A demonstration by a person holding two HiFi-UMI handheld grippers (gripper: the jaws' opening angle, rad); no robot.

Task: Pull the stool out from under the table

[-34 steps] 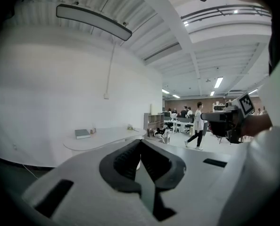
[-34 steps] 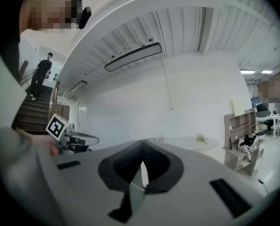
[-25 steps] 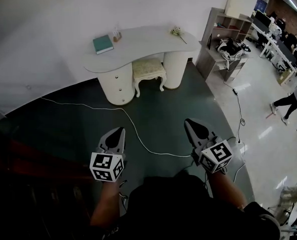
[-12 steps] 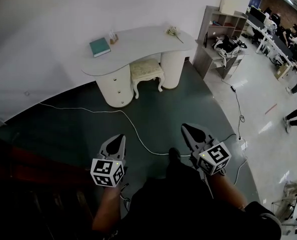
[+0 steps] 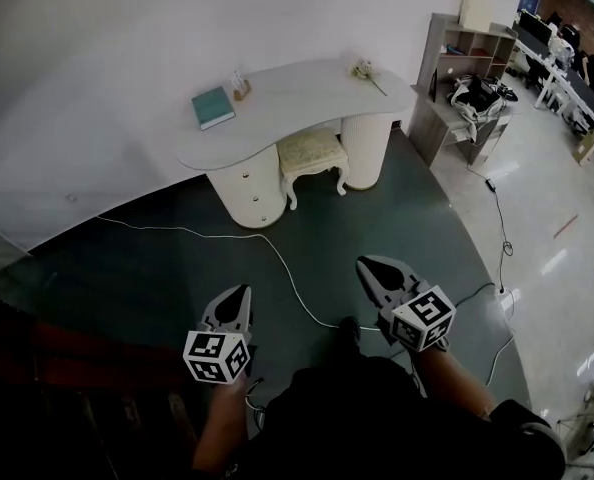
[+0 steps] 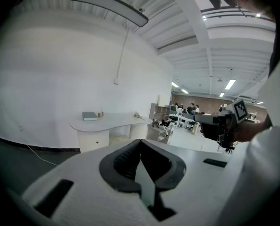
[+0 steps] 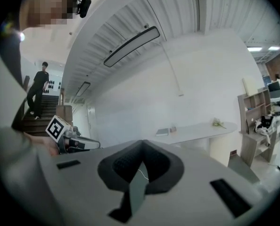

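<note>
**Two shut grippers, a step nearer the table**

Both the left gripper (image 5: 242,291) and the right gripper (image 5: 364,264) have their fingers pressed together with nothing between them. Over the last second both have sunk a little in the head view. A foot (image 5: 349,326) has also come into sight between them, so the person seems to be walking toward the table (image 5: 297,96). This is the approach, and no pull has begun.

The stool (image 5: 313,152) stands tucked between the table's two pedestals, its seat partly under the top, well apart from both grippers. Its cushion looks oblong, with the long axis running along the table's front edge. Its front faces out from the table toward the person, so a straight pull away from the table should free it.
</note>
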